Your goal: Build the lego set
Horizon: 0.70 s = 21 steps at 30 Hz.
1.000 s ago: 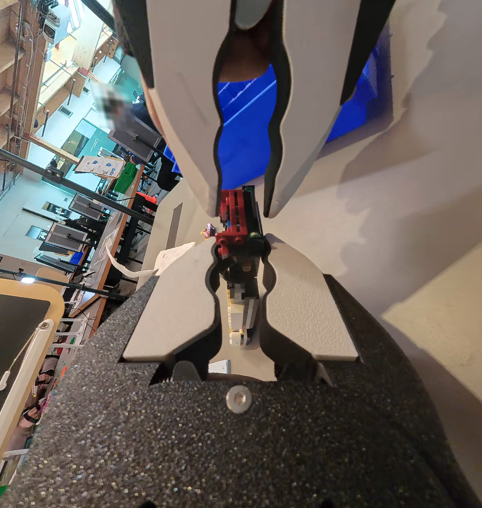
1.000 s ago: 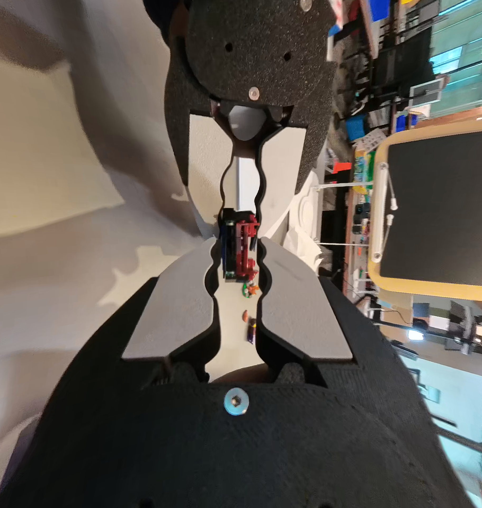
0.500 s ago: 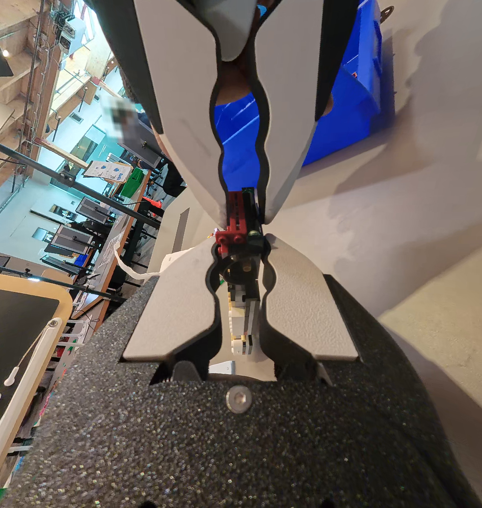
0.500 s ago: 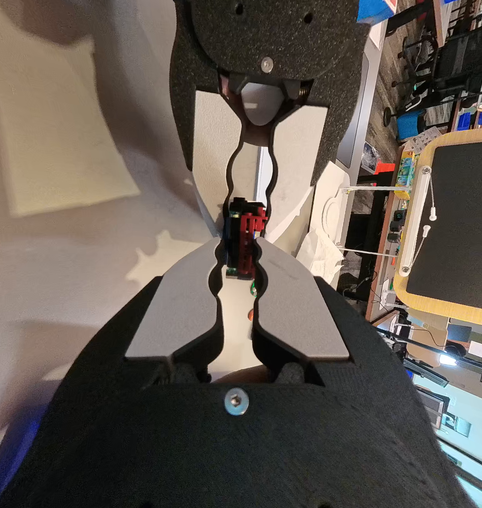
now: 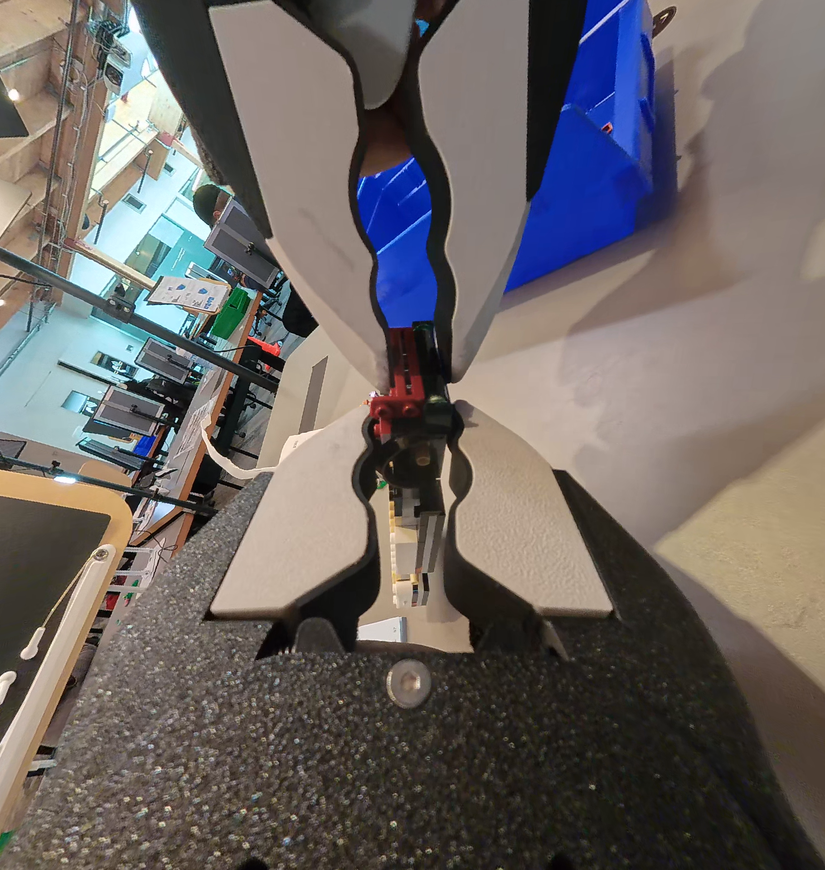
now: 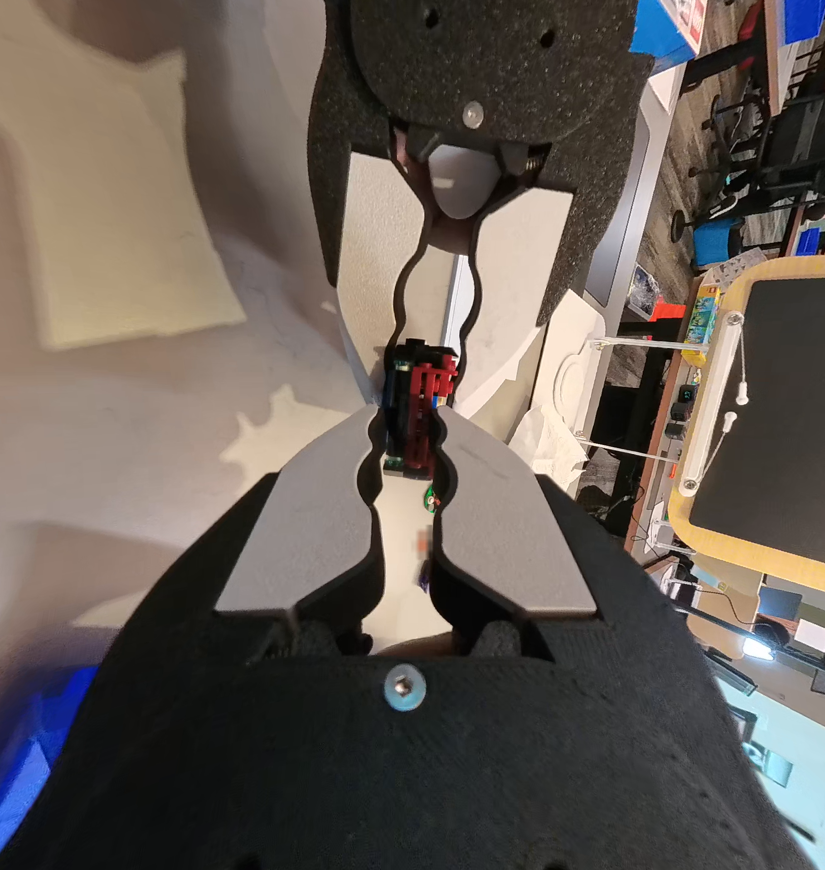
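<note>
The red-and-black brick model (image 5: 408, 400) sits pinched between the left gripper (image 5: 413, 416) and right gripper (image 6: 405, 416) from opposite ends (pads pressing it), held above the white table (image 5: 636, 376), nothing visibly separated or added.

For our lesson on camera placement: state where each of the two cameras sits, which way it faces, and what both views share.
Left wrist view: on the left gripper, looking along its jaws at the right gripper, a blue bin and a white table.
Right wrist view: on the right gripper, facing the left gripper and a workshop.
Shared: the red and black brick model, gripped by both jaws.
</note>
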Tool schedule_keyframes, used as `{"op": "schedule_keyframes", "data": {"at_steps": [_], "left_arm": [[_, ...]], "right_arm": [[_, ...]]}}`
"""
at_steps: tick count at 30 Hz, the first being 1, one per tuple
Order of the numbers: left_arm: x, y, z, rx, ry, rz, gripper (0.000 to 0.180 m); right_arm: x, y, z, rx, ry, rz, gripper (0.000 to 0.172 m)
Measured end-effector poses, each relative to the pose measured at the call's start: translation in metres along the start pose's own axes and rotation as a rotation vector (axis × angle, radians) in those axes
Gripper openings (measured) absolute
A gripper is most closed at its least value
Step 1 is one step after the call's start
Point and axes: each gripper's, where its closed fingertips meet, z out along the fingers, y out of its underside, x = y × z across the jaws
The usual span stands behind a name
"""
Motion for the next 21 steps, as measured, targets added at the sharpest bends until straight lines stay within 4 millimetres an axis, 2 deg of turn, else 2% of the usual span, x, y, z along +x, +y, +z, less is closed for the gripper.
{"op": "schedule_keyframes", "data": {"at_steps": [7,12,15,21], "left_arm": [[0.000,0.001,0.001,-0.011,-0.006,-0.002,0.027],[-0.005,0.001,0.000,-0.003,-0.029,-0.028,0.027],[-0.009,0.003,-0.002,-0.005,-0.044,-0.047,0.027],[-0.011,0.004,-0.001,-0.019,-0.054,-0.056,0.027]], "right_arm": [[0.000,0.001,0.000,-0.024,0.006,-0.024,0.017],[0.005,0.003,-0.001,-0.022,0.078,-0.031,0.019],[0.007,0.003,-0.007,0.008,0.086,0.013,0.026],[0.014,-0.004,-0.009,0.055,0.108,0.061,0.028]]}}
